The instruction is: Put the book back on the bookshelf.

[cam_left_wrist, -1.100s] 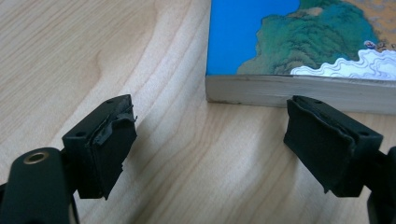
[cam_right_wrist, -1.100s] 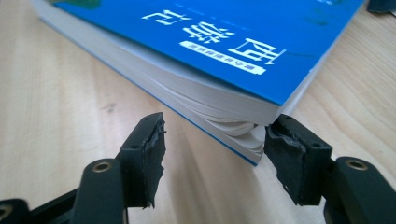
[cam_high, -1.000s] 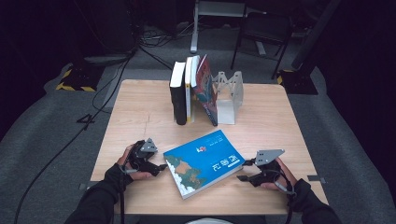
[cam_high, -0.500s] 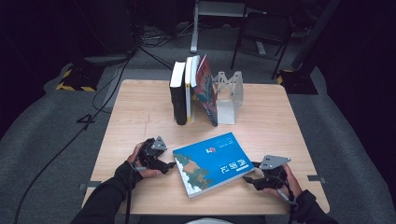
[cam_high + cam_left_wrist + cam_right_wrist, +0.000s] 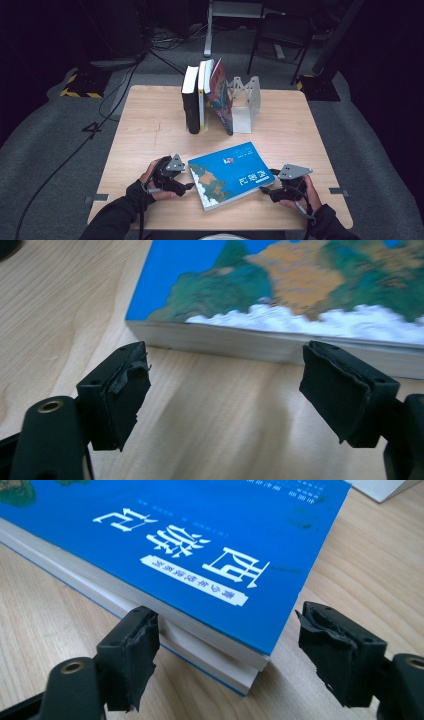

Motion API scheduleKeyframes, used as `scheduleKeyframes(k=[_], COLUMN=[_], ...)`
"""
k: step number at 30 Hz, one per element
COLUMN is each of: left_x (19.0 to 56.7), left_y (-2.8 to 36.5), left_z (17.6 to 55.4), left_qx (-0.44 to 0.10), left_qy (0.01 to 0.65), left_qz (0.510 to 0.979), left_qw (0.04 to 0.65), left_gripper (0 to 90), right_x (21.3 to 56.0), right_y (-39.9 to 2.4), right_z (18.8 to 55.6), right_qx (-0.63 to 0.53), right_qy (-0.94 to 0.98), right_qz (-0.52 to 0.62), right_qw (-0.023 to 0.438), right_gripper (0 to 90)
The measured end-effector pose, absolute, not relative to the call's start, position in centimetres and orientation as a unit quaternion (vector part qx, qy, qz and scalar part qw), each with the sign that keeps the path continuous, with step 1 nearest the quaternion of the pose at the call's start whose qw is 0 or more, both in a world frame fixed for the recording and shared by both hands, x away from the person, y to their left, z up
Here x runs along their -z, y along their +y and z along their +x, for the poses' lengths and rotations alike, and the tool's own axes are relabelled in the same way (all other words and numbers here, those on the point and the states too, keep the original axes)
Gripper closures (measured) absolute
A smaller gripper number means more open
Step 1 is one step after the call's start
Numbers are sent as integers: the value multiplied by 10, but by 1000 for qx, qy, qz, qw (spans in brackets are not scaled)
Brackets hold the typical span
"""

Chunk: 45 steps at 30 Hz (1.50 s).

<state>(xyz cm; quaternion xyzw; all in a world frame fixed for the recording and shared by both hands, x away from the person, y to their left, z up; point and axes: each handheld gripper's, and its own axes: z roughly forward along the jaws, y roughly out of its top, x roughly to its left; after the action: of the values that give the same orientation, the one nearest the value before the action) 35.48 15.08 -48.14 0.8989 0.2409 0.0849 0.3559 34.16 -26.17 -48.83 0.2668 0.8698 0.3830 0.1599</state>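
Note:
A blue book with a map picture and white characters lies flat on the wooden table, near the front edge. My left gripper is open at the book's left side; in the left gripper view the book's page edge runs just ahead of the left gripper, and its jaws have just narrowed a little. My right gripper is at the book's right corner. In the right gripper view that corner of the book lies between the jaws of the right gripper, which have just been opening, pads clear of it.
At the back middle of the table a black book, a pale-spined book and a colourful book stand against a white metal bookend. Cables and a chair are on the dark floor beyond.
The blue book has slid a little to the right. My left hand has followed it rightward toward its left edge. My right hand has stayed almost in place.

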Motion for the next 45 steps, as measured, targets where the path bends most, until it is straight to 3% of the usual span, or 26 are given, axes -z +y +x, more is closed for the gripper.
scheduleKeyframes(k=[8, 15, 32, 35, 38, 39, 41, 45], left_x=[464, 461, 474, 473, 470, 467, 461, 453], left_y=[125, 80, 46, 44, 48, 49, 52, 62], left_z=[319, 296, 299, 300, 303, 301, 299, 305], left_qx=[-60, -49, -141, -158, -149, -149, -152, -137], left_qy=[186, 164, 212, 222, 216, 205, 185, 177], left_qz=[900, 912, 906, 902, 903, 903, 906, 905], left_qw=[390, 372, 339, 335, 340, 346, 349, 361], left_gripper=[184, 183, 193, 274, 411, 411, 541, 664], right_x=[475, 467, 449, 447, 446, 446, 447, 450], right_y=[-256, -248, -234, -230, -231, -231, -233, -240], right_z=[343, 346, 356, 358, 359, 359, 360, 362], right_qx=[-402, -402, -441, -446, -450, -450, -451, -457], right_qy=[858, 855, 830, 826, 824, 824, 824, 824], right_qz=[261, 260, 271, 272, 270, 270, 271, 269], right_qw=[182, 200, 209, 213, 213, 213, 209, 201], right_gripper=[242, 242, 251, 264, 267, 267, 272, 262])
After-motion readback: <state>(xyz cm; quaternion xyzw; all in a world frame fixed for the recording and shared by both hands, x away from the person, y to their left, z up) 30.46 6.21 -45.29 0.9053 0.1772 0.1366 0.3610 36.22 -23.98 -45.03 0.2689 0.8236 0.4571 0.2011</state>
